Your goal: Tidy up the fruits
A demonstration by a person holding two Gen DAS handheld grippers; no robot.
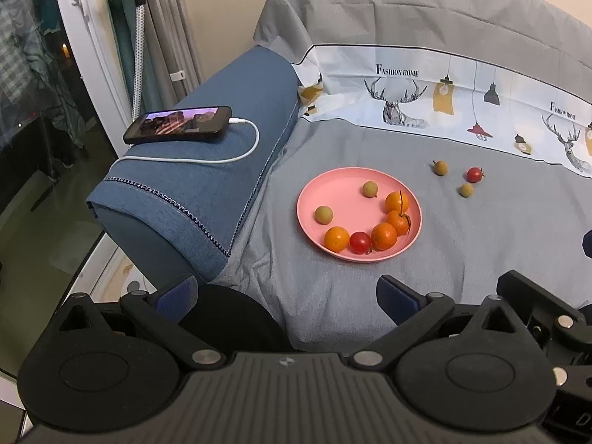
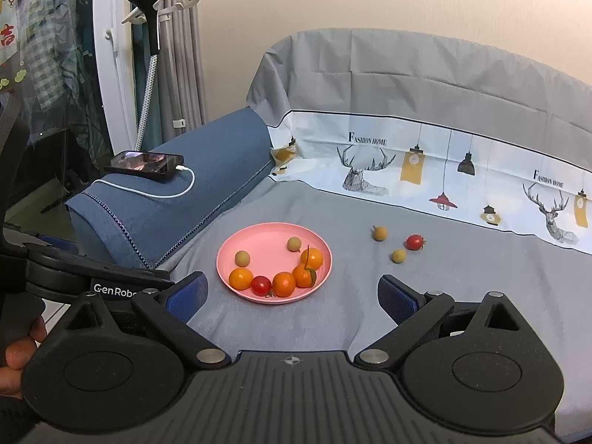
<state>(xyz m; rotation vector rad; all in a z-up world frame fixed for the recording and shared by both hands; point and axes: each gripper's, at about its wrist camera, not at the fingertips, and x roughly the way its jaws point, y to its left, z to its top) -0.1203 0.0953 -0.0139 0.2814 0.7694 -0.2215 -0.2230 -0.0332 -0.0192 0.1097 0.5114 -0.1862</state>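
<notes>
A pink plate (image 1: 344, 185) (image 2: 266, 236) lies on the grey sofa cover. It holds several small oranges (image 1: 384, 236) (image 2: 283, 283), a red cherry tomato (image 1: 360, 242) (image 2: 261, 285) and two tan longans (image 1: 323, 214) (image 2: 242, 258). Off the plate to the right lie two longans (image 1: 440, 167) (image 2: 379, 233) and a cherry tomato (image 1: 474, 174) (image 2: 414, 242). My left gripper (image 1: 288, 292) is open and empty, short of the plate. My right gripper (image 2: 292, 292) is open and empty, just short of the plate's near edge.
A blue sofa armrest (image 1: 207, 181) (image 2: 185, 192) stands left of the plate, with a phone (image 1: 177, 124) (image 2: 145, 162) on a white charging cable on top. The patterned cover rises up the backrest (image 1: 425, 85) behind. A glass door (image 1: 33, 92) is at far left.
</notes>
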